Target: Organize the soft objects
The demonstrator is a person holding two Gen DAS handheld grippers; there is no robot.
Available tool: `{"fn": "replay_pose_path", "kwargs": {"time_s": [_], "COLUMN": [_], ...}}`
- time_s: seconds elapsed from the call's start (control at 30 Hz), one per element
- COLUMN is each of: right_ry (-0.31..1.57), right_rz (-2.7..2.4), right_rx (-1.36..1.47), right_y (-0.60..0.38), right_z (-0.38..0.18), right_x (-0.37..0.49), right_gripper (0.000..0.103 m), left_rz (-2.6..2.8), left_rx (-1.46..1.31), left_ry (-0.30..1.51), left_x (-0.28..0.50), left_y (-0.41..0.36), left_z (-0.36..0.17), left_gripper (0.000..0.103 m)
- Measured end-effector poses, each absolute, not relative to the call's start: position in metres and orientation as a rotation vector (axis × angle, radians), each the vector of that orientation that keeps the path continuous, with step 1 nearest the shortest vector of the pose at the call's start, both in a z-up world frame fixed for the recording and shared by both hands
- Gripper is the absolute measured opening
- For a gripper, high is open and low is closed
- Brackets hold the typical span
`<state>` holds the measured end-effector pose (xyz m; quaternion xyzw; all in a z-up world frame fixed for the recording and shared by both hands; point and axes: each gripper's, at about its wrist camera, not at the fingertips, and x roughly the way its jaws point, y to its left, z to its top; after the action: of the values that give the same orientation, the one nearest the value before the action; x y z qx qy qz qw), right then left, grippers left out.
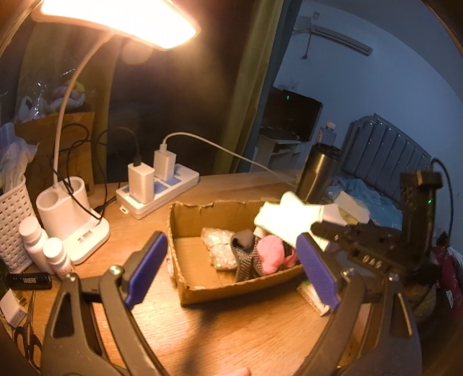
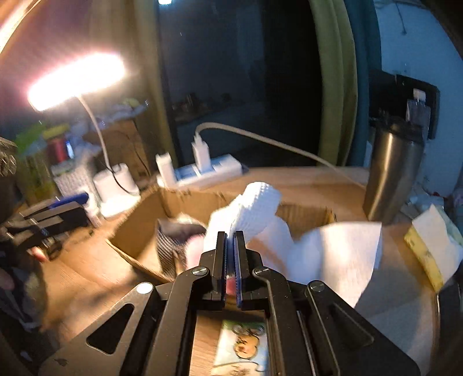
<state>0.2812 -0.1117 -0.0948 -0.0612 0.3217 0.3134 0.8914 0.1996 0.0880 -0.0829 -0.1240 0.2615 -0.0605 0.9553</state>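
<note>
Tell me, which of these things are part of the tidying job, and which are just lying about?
Part of the job:
- white tissue pinched in the right tongs
- cardboard box
- pink soft item, grey sock and crinkly clear bag inside the box
- left tongs, open and holding nothing

Just lying about:
- desk lamp
- power strip
- steel tumbler
- white bottles

A wooden desk [image 1: 231,324] carries everything, with an open cardboard box [image 1: 185,231] sitting near its middle. Behind and to the left of the box lies a white power strip [image 1: 162,191] with chargers plugged in; further left stand a white lamp base [image 1: 72,214], two small white bottles [image 1: 43,245] and a white woven basket [image 1: 11,222]. Behind the box to the right stands a steel tumbler [image 1: 315,173], and a yellow tissue pack [image 2: 428,254] lies right of the box.
</note>
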Motion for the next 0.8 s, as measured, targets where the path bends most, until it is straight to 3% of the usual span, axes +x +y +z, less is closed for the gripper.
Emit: {"fn": "replay_pose_path", "kwargs": {"time_s": [0.2,0.27,0.33,0.6,0.8], "right_ry": [0.685,0.673,0.659,0.615,0.585], "right_rz": [0.619,0.611,0.605,0.58,0.573], "right_rx": [-0.122,-0.111,-0.101,-0.098,-0.103], "right_y": [-0.117,-0.123,-0.128,-0.145,-0.154], "right_z": [-0.102,-0.098,-0.093,-0.076,-0.062], "right_x": [0.28,0.278,0.275,0.255,0.236], "right_gripper": [0.008,0.026,0.033,0.038,0.048], "left_rz": [-0.121,-0.124,-0.127,-0.151,-0.148], "left_rx": [-0.234,-0.226,-0.218,-0.192,-0.177], "left_ry": [0.541,0.541,0.539,0.523,0.519], "left_x": [0.199,0.197,0.195,0.184,0.175], "left_y": [0.077,0.073,0.069,0.053,0.041], "left_z": [-0.084,-0.083,-0.082,-0.076,-0.073], "left_gripper": [0.091,0.091,0.091,0.091,0.091]}}
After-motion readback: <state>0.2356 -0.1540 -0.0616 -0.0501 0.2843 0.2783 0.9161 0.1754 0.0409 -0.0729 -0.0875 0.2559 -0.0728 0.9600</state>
